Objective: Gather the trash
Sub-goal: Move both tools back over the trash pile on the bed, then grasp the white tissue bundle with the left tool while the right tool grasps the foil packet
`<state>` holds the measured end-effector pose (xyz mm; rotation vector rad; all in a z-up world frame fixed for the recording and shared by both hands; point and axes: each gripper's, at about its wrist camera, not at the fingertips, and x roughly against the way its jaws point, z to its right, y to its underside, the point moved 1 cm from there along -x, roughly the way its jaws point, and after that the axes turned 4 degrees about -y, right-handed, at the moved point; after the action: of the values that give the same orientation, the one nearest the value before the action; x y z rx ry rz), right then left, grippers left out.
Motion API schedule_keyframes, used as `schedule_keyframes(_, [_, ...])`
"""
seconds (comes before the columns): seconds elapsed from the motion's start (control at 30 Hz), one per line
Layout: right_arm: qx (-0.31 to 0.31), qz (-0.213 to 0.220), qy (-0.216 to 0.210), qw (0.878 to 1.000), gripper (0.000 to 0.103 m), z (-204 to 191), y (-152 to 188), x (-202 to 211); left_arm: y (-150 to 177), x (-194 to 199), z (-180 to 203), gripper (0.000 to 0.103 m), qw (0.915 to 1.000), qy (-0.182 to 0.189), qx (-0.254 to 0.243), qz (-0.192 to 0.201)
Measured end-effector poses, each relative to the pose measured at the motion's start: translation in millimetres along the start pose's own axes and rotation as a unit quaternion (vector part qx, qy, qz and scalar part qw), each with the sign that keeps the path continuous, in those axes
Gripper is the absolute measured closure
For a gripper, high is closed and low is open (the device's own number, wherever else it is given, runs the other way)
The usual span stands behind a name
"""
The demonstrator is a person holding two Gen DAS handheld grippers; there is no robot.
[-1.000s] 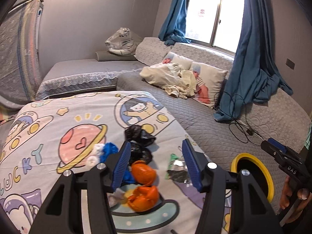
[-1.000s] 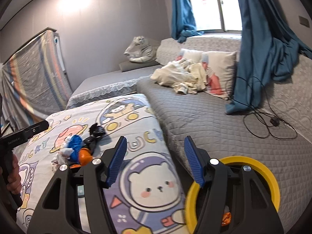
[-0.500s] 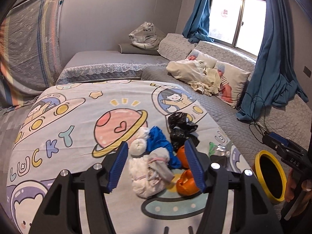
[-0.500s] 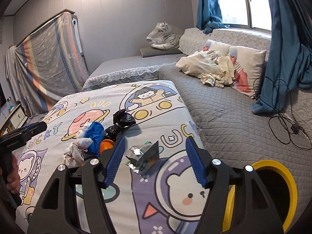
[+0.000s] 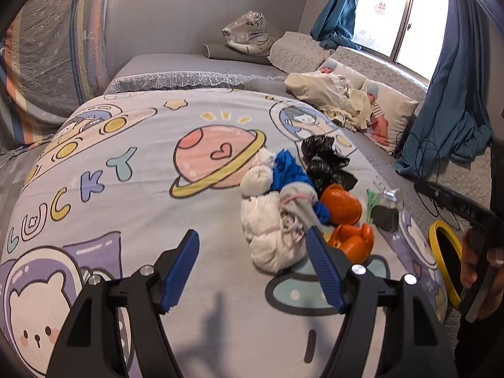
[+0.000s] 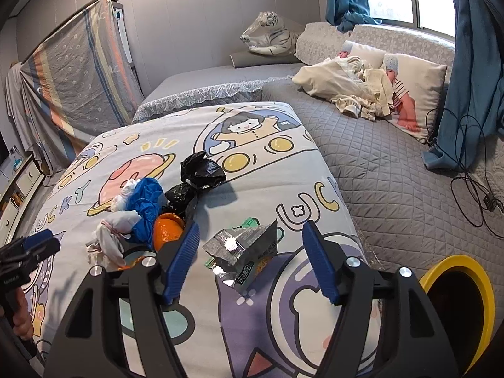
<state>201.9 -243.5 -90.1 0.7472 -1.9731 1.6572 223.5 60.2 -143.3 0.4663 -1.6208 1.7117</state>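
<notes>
On the bed [image 5: 132, 189], spread with a cartoon space quilt, the trash lies in one heap toward the right edge. Counted left to right: two white wads [image 5: 274, 230], one blue plastic bag [image 5: 286, 170], two black bags [image 5: 324, 160], two orange peel pieces [image 5: 343, 208] and one torn foil wrapper [image 6: 242, 252]. The left gripper [image 5: 252, 267] has just been opening; its jaws stand wide over bare quilt with the nearer white wad just past the right pad, nothing gripped. The right gripper [image 6: 250, 258] has also just been opening, its jaws wide with the wrapper lying loose between them. A yellow-rimmed bin [image 6: 460, 286] stands beside the bed's right edge. Beyond are a grey quilted daybed, a toy tiger [image 6: 271, 37], blue curtains and a window.
</notes>
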Motion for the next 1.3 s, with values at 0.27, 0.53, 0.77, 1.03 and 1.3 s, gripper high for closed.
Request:
schedule_keyframes(0.27, [-0.010,-0.017,0.003,1.000,0.037,11.1,-1.3,-20.6,12.9,-16.7,8.1,0.036,0.9995,0.007,-0.011,-0.030])
schedule_keyframes(0.53, [-0.021,-0.027,-0.006,0.999,0.035,16.8,-2.3,-32.6,9.2,-29.1,14.6,0.036,0.9990,0.013,-0.018,-0.040])
schedule_keyframes(0.77, [-0.026,-0.029,-0.005,0.999,0.035,20.2,-5.4,-39.8,-13.2,-35.9,-0.2,0.036,0.9995,0.000,-0.001,-0.032])
schedule_keyframes(1.03, [-0.028,-0.042,-0.008,0.999,0.035,21.1,-5.9,-52.3,-57.4,-71.6,-8.9,0.036,0.9992,-0.016,-0.011,-0.033])
schedule_keyframes(1.3, [-0.025,-0.052,-0.014,0.998,0.036,20.7,-7.4,-62.3,-77.4,-102.9,10.1,0.038,0.9969,0.007,-0.056,-0.055])
